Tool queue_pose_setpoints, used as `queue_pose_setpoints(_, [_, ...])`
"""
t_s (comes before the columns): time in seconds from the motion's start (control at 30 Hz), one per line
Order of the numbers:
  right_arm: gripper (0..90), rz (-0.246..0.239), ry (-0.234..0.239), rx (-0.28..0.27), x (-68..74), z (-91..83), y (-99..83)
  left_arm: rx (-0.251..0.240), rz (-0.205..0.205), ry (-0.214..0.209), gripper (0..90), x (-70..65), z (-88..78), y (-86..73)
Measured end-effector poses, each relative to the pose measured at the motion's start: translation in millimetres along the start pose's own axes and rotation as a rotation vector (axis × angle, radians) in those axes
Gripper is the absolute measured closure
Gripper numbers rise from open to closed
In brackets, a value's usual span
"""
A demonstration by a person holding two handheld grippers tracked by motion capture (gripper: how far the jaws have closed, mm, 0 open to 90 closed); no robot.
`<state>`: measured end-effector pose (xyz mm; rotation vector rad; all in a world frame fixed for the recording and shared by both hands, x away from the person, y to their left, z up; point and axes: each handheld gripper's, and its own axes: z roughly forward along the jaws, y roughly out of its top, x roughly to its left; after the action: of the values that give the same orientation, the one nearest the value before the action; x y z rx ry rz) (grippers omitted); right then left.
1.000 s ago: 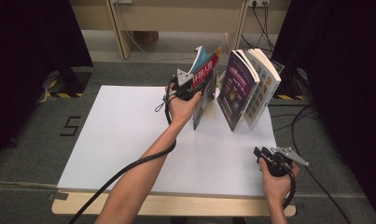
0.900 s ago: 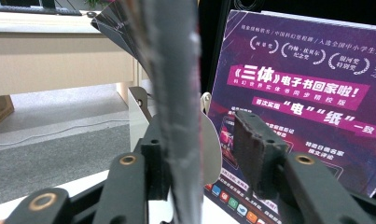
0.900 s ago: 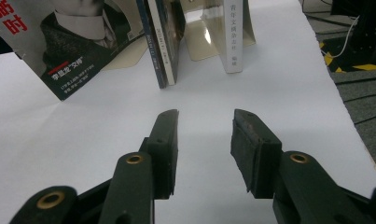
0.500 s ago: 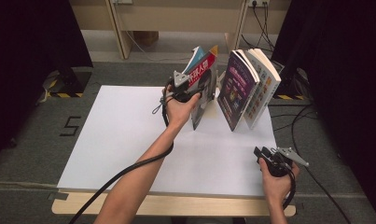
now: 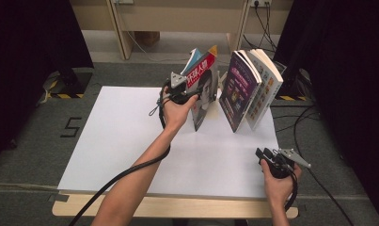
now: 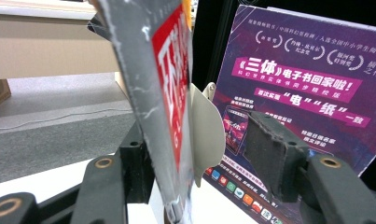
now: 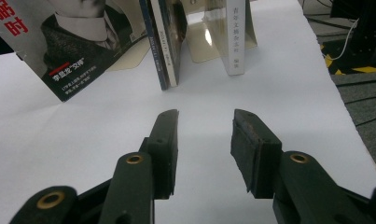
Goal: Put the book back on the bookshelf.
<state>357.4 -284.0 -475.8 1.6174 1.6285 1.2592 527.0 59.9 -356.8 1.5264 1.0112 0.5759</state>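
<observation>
We have the red-and-grey book (image 5: 203, 92) standing tilted near the far edge of the white table (image 5: 121, 141), just left of the purple book (image 5: 239, 92) and the white book (image 5: 267, 84) leaning beside it. Our left gripper (image 5: 189, 96) is at the book's upper edge; in the left gripper view the cover (image 6: 164, 102) sits between the jaws, but the right pad stands clear of it, so the jaws are spread around it rather than pinching. Our right gripper (image 5: 267, 155) rests near the table's near right corner, jaws spread and holding nothing. We judge the book is not yet upright against its neighbours; closing that gap and straightening it remain.
</observation>
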Motion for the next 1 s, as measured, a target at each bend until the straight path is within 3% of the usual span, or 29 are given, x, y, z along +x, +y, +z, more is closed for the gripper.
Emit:
queue_pose_setpoints(0.33, [61.8,-0.003,0.001,-0.001,0.4,-0.4,0.4,0.011,-0.003,-0.038,39.5,-0.5,-10.4,0.1])
queue_pose_setpoints(1.0, [61.8,-0.006,0.000,-0.004,1.3,0.1,0.3,0.039,-0.011,-0.065,36.2,8.1,-30.2,-8.5])
